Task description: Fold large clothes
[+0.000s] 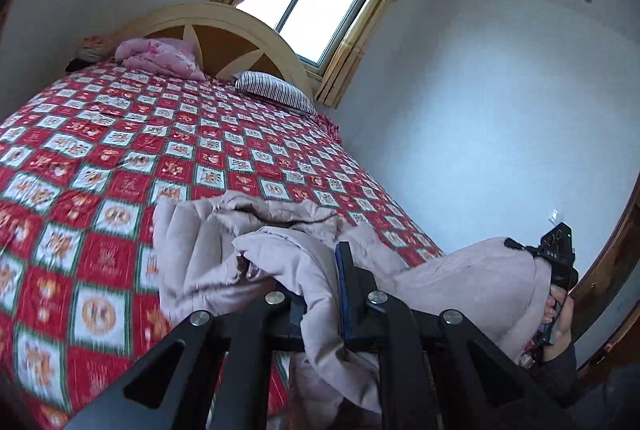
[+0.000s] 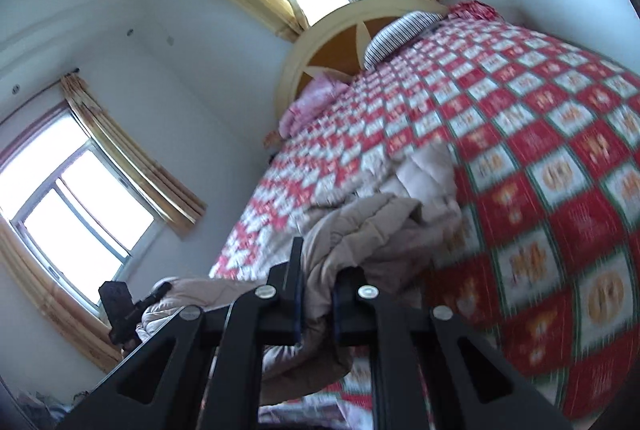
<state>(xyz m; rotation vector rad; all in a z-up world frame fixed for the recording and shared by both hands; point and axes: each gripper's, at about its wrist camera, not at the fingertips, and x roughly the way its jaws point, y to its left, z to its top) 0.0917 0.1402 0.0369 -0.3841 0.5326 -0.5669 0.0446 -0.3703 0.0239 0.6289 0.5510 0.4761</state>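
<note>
A pale beige padded coat [image 1: 224, 254] is lifted at its near edge off the bed [image 1: 120, 157], while its far part still rests on the cover. My left gripper [image 1: 320, 294] is shut on a fold of the coat; the cloth drapes over its left finger. In the left wrist view, my right gripper [image 1: 556, 254] sits at the far right in a person's hand [image 1: 560, 322], with the coat stretched between the two. In the right wrist view, the right gripper [image 2: 320, 282] is shut on the coat [image 2: 368, 230]. The left gripper [image 2: 120, 310] shows at lower left.
The bed has a red and white checked cover [image 2: 540, 169]. At its head are a wooden headboard [image 1: 240, 41], a striped pillow [image 1: 276, 89] and a pink quilt [image 1: 160, 57]. Curtained windows [image 2: 76, 197] line the walls. A wooden frame [image 1: 612, 262] stands at the right.
</note>
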